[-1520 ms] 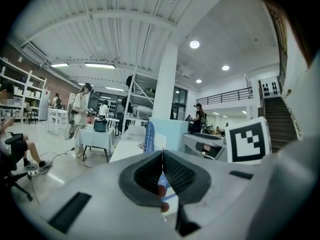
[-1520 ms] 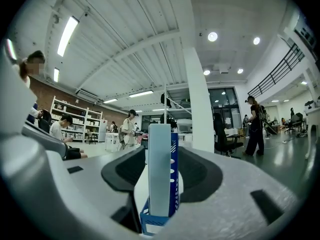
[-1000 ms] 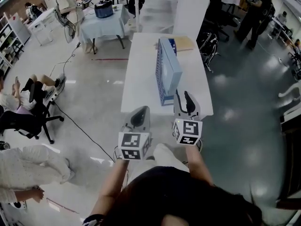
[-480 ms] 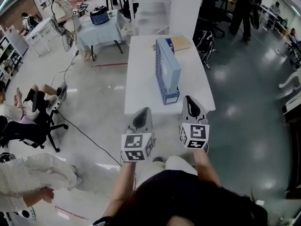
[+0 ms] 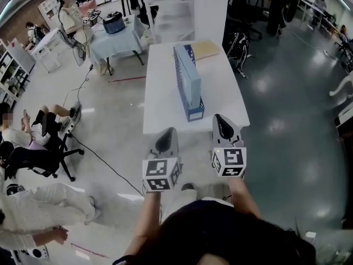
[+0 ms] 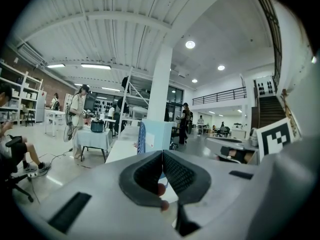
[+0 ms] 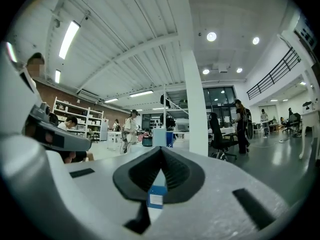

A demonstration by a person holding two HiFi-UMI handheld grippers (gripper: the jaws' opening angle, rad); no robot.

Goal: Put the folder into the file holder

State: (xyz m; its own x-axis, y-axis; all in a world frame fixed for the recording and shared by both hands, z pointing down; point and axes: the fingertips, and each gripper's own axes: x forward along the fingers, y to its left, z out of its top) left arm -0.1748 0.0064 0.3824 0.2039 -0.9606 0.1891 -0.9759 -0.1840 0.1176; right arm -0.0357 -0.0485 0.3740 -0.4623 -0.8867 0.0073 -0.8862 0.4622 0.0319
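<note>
Right gripper [image 5: 222, 120] fingers, apart a second ago, have just closed empty.

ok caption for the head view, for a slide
Left gripper and right gripper, both shut and empty, short of the white table bearing a blue file holder.

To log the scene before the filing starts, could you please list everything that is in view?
table: one, white, centre.
file holder: one, blue, upright on the table.
folder: one, tan, flat at the table's far end.
pillar: one, white, beyond the table.
cloth-covered table: one, pale blue, far left.
seated person: one, left, on a black chair.
left gripper: one, grey, shut, empty.
right gripper: one, grey, jaws just closed, nothing between them.
</note>
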